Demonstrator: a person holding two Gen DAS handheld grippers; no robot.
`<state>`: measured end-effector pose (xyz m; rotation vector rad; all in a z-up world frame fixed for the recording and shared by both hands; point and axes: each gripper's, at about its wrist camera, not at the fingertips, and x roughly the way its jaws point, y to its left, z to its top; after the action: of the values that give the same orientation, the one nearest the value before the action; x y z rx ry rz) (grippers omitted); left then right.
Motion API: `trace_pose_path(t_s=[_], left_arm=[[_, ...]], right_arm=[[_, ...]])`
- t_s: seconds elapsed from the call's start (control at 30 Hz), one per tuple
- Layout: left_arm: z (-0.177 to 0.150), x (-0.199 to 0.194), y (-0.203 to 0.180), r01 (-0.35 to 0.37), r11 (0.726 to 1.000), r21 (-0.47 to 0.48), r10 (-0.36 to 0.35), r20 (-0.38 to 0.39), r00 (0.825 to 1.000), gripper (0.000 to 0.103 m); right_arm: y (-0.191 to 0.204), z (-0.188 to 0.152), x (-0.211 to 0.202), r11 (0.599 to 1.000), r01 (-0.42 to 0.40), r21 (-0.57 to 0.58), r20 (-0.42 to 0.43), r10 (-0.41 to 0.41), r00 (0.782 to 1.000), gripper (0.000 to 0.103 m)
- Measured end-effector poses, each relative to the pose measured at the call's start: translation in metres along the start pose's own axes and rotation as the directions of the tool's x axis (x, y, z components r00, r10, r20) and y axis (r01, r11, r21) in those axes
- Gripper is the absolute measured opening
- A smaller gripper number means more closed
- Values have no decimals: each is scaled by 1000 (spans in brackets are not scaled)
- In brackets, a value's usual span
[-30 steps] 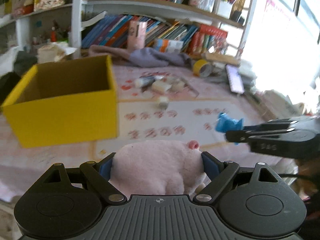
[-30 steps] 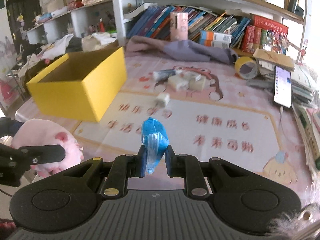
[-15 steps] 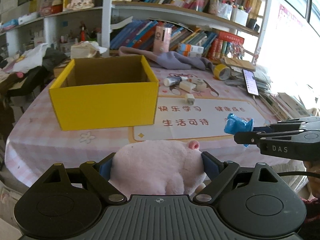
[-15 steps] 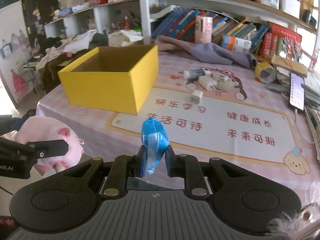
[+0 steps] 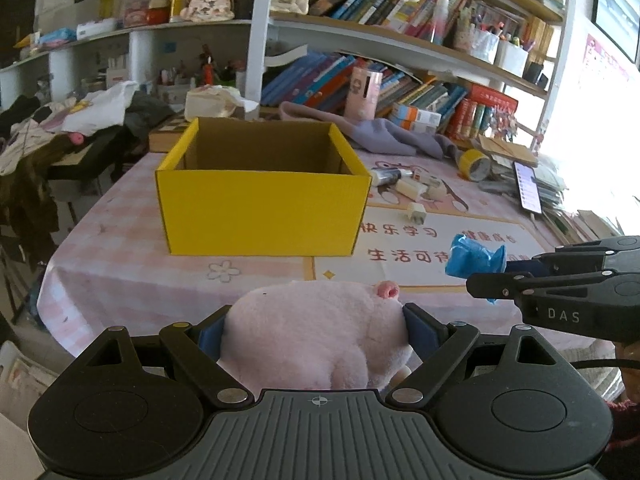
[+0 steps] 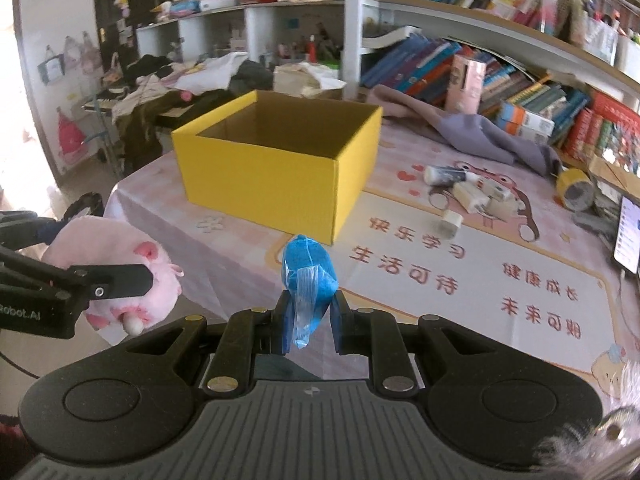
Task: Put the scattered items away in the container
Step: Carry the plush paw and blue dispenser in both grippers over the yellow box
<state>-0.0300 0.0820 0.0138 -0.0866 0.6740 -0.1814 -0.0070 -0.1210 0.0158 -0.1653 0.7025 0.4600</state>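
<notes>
My left gripper [image 5: 316,320] is shut on a pink plush pig [image 5: 316,336] and holds it in the air near the table's front edge. It also shows at the left of the right wrist view [image 6: 116,272]. My right gripper [image 6: 308,312] is shut on a blue plastic-wrapped bundle [image 6: 306,272], also seen in the left wrist view [image 5: 474,258]. The open yellow cardboard box [image 5: 260,204] [image 6: 276,164] stands on the table ahead; no items show in the visible part of its inside. Small white items and a tube [image 6: 460,188] [image 5: 416,192] lie to its right.
A pink patterned mat [image 6: 460,264] covers the table. A tape roll [image 6: 576,190], a phone [image 5: 528,188] and a purple cloth [image 6: 460,128] lie at the back right. Bookshelves [image 5: 400,80] stand behind. A clothes-laden chair [image 5: 48,136] stands left of the table.
Both grippers have pulled back and away from the table with their loads. The box now looks farther off and more centred, and the table's front edge has come into view.
</notes>
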Motion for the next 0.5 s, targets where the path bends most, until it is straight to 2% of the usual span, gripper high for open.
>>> trace_pose_path(t_s=[0.5], left_arm=[[-2,-2,17,-21,999,-26,21,-3,1000,89]], right_arm=[[23,7,11,997,-54,-53,-25,52,998,17]])
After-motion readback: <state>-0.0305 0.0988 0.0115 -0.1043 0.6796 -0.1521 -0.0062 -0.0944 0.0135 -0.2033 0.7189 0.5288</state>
